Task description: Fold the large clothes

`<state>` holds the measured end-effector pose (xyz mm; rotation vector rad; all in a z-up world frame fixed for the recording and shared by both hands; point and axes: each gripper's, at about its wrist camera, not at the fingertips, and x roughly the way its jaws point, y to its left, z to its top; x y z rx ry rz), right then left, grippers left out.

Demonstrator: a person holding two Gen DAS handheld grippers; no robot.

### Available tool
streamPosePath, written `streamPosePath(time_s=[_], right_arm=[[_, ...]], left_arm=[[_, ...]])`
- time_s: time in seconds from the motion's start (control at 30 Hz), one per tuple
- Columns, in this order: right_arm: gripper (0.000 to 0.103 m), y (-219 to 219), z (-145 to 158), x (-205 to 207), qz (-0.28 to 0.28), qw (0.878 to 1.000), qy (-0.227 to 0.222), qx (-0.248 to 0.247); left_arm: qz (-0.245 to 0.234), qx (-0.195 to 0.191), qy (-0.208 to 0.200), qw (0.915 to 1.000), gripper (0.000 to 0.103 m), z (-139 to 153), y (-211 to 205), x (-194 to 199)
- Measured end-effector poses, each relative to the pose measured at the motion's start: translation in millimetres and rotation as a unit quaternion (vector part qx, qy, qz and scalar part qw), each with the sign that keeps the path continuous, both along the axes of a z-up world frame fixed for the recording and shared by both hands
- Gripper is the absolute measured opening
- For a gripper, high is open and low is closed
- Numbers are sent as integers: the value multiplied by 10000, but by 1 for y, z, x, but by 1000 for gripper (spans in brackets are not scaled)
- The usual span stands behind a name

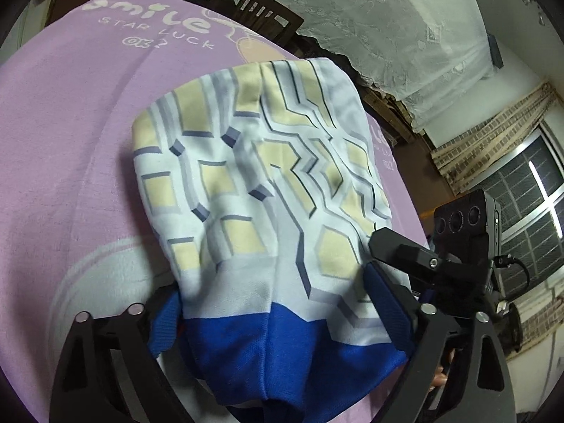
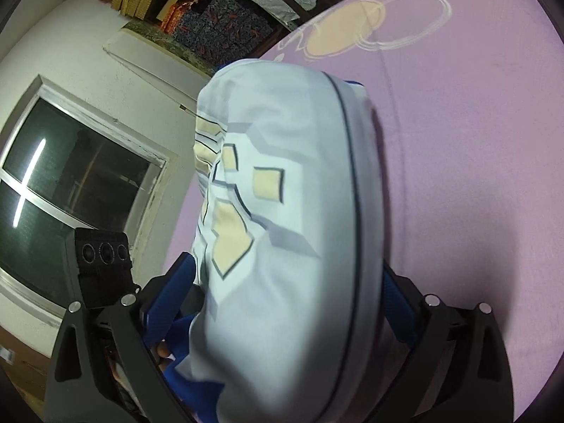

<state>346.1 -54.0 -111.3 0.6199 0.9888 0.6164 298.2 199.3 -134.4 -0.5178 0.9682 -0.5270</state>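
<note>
A large garment point(image 1: 268, 176), pale with yellow and grey geometric print and a blue hem, hangs forward over the purple sheet point(image 1: 70, 141). My left gripper point(image 1: 278, 317) holds its blue hem, which is bunched between the blue pads point(image 1: 164, 324). The right gripper's black finger point(image 1: 405, 250) touches the cloth's right edge in the left wrist view. In the right wrist view the same garment point(image 2: 292, 211) bulges up, lifted off the sheet point(image 2: 476, 158), and my right gripper point(image 2: 282, 310) clamps it between its blue pads point(image 2: 169, 303). Cloth hides both sets of fingertips.
The purple sheet bears white "smile STAR LUCK" lettering point(image 1: 155, 17). A dark wooden chair point(image 1: 253, 7) and a lace curtain point(image 1: 387, 17) stand beyond it. Windows point(image 1: 528, 204) point(image 2: 70, 183) and stacked boxes point(image 2: 211, 17) line the walls. The left gripper's camera module point(image 2: 102, 257) sits close by.
</note>
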Motion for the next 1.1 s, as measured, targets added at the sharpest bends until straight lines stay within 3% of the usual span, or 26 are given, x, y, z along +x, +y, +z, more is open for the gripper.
streamPosePath(time_s=[0.1,0.13,0.2,0.3,0.47,0.6,0.73,0.87,1.1], right_arm=[[88,0,-1,1,-16,9999,-152,-68],[76,-1,-1,-1,-62,9998,-171,-106],[70,-5,-1,-8,-83,9997,-217,-32],[69,-1,6,-11,45,9993,-328,-178],[76,-4,-5,-4,132,9999,-80,-9],[76,-1,-4,-6,113,9997,-224,-70],[67,-3,-5,-10,-31,9997,-239,44],[60,-9,2,-16,-1,9985,-334,425],[59,-13,21,-31,42,9954,-409,860]], left_arm=[[14,-93,7,10000,90,-2,3,3],[18,-79,1,10000,89,-2,2,2],[-22,-144,41,9999,83,-1,-2,-4],[-134,182,-197,9996,83,8,-12,-13],[-7,6,87,10000,81,-2,-1,-3],[59,-94,71,9999,82,-3,1,-2],[-4,-122,-9,9999,75,-3,-2,-5],[-161,-295,-318,9989,59,12,-3,-15],[-188,-146,-791,9966,57,40,-5,-41]])
